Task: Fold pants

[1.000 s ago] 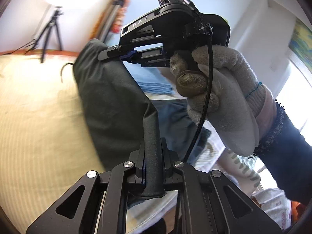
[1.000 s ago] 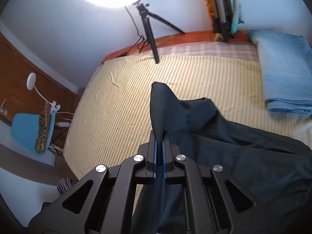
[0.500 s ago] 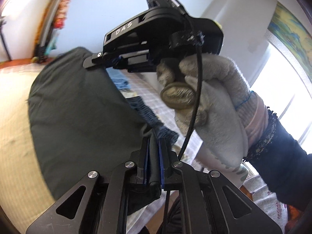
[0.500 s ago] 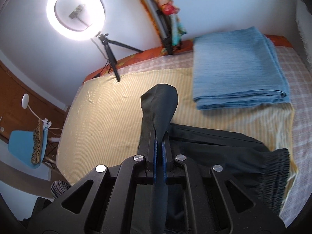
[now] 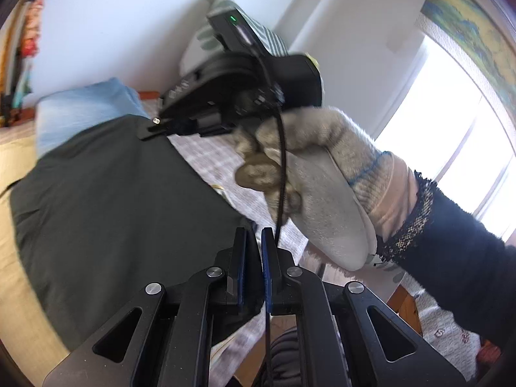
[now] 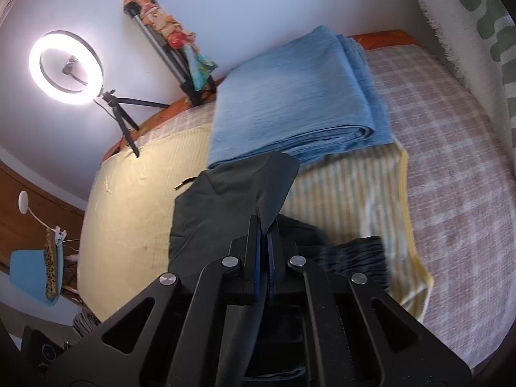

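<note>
Dark green pants (image 5: 113, 209) are stretched between both grippers over the bed. At the bottom of the left wrist view, my left gripper (image 5: 254, 242) is shut on a near corner of the cloth. A gloved hand (image 5: 322, 174) holds my right gripper (image 5: 154, 127), which pinches the far edge. In the right wrist view, my right gripper (image 6: 264, 225) is shut on the pants (image 6: 206, 222), and a flap of cloth stands up past its fingertips. The gathered waistband (image 6: 358, 258) lies to the right on the yellow striped sheet (image 6: 135, 213).
A folded blue blanket (image 6: 296, 96) lies just beyond the pants. A pink checked bedcover (image 6: 451, 177) fills the right side. A ring light (image 6: 66, 67) on a tripod and a second tripod (image 6: 180, 64) stand at the wall. A blue chair (image 6: 29, 274) is off the bed's left.
Both grippers have carried the pants sideways across the bed towards the blue blanket and the checked cover. The cloth between them is now spread wider and flatter. Both grips have held.
</note>
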Available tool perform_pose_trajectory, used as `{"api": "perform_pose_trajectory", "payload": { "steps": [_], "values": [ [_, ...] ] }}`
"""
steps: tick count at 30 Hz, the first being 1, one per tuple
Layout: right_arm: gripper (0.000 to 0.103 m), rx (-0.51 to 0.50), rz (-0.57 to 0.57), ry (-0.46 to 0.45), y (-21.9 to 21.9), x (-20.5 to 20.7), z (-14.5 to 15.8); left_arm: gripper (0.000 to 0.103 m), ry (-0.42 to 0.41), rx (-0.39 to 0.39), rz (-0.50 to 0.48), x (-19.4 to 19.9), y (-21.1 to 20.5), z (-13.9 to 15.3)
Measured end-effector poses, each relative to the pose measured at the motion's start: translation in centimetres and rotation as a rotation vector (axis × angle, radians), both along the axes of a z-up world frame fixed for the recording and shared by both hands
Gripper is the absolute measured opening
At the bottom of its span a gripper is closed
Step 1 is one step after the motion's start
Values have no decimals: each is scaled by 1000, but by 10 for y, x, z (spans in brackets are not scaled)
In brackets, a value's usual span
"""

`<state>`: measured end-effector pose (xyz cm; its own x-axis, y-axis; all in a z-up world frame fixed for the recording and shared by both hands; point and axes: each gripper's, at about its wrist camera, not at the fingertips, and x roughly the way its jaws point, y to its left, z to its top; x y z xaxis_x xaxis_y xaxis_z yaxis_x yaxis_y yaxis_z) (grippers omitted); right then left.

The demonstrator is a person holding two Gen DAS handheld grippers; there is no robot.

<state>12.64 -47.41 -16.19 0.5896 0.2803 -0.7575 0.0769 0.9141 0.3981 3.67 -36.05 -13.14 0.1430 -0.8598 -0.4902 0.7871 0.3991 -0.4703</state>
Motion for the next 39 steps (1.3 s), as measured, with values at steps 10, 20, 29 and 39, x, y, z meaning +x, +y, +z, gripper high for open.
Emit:
{"api": "perform_pose_trajectory", "payload": {
  "steps": [10, 20, 29, 39],
  "values": [
    [4, -63, -36, 55, -28, 13, -33, 29, -24, 74, -35, 6, 4, 4],
    [6, -35, -44, 30, -42, -7, -34, 31, -19, 233, 229, 71, 112, -20],
    [40, -45, -2, 74, -26, -78, -35, 31, 0, 263, 277, 77, 114, -49],
    [40, -65, 75, 158, -2, -101, -46, 31, 85, 256, 316, 83, 109, -68]
  ]
}}
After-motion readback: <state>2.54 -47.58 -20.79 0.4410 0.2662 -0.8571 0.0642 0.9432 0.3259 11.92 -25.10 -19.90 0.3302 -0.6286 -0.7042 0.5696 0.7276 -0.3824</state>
